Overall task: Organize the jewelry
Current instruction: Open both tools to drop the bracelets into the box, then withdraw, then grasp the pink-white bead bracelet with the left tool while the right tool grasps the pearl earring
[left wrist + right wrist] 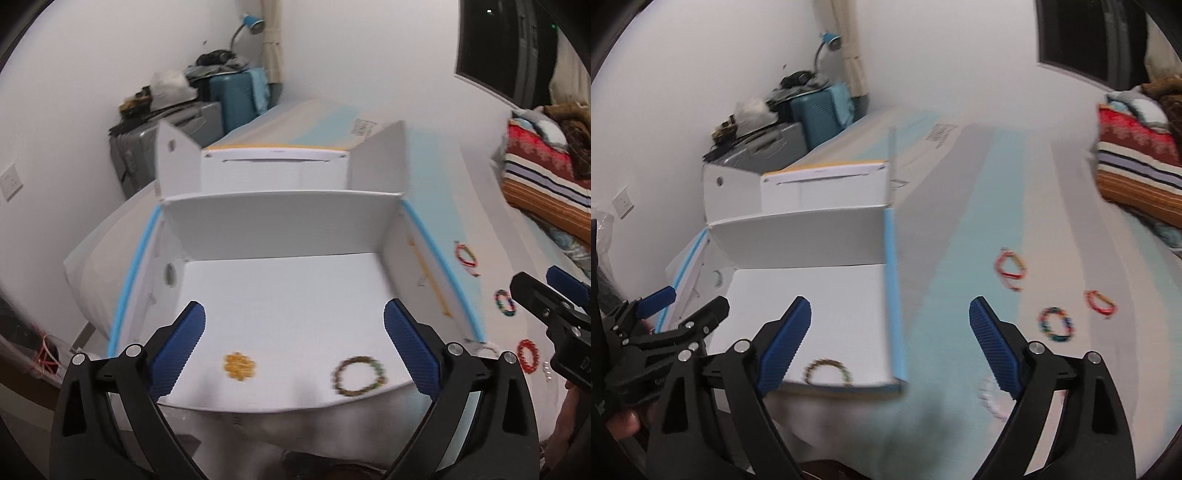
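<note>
Both jaws spread and empty, left gripper [293,343] over open white cardboard box [280,218] holding olive beaded bracelet [360,376], right gripper [890,343] beside box near multicoloured beaded bracelet [1057,324]: risk of beads slipping sideways under uneven pinch.

No legible text; only a blurred printed label [364,128] on the white box [280,280].
</note>
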